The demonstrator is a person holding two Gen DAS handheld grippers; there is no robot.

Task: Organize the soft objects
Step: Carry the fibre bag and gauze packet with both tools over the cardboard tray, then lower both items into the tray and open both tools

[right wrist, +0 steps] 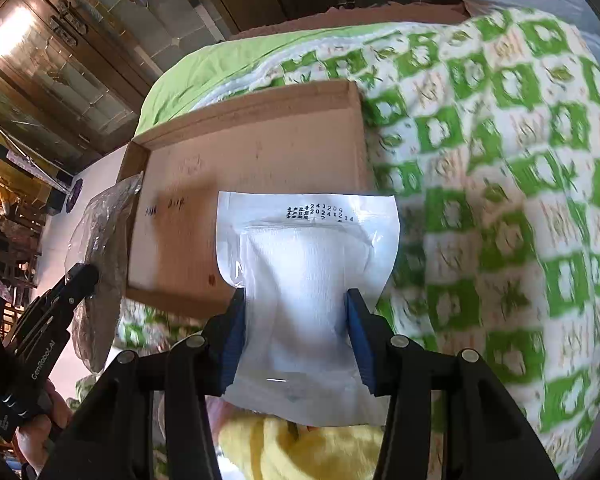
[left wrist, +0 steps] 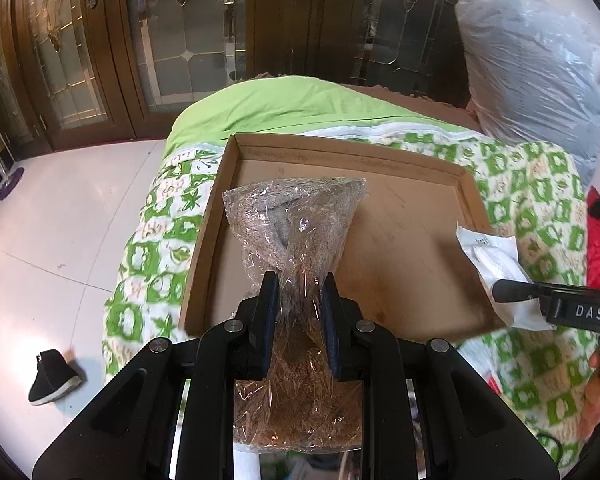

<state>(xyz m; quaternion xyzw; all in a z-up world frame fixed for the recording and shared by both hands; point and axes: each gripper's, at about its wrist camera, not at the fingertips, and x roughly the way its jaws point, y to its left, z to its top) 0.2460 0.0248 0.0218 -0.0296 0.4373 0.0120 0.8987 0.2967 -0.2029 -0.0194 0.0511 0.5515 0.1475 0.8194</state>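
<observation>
Left tongs (left wrist: 298, 292) pinch the crinkly, slippery bagged towel (left wrist: 296, 216) mid-length; right tongs (right wrist: 296, 304) squeeze the light, squashy gauze packet (right wrist: 306, 264) at six o'clock.

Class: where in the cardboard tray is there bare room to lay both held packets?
The cardboard tray floor looks bare: the far strip under its back wall and the right half are free. The left gripper holds the clear bag over the left-middle; the right gripper holds the white packet at the near right rim.

Green-white checked quilt (left wrist: 540, 184); brown cardboard tray (left wrist: 420, 240).
</observation>
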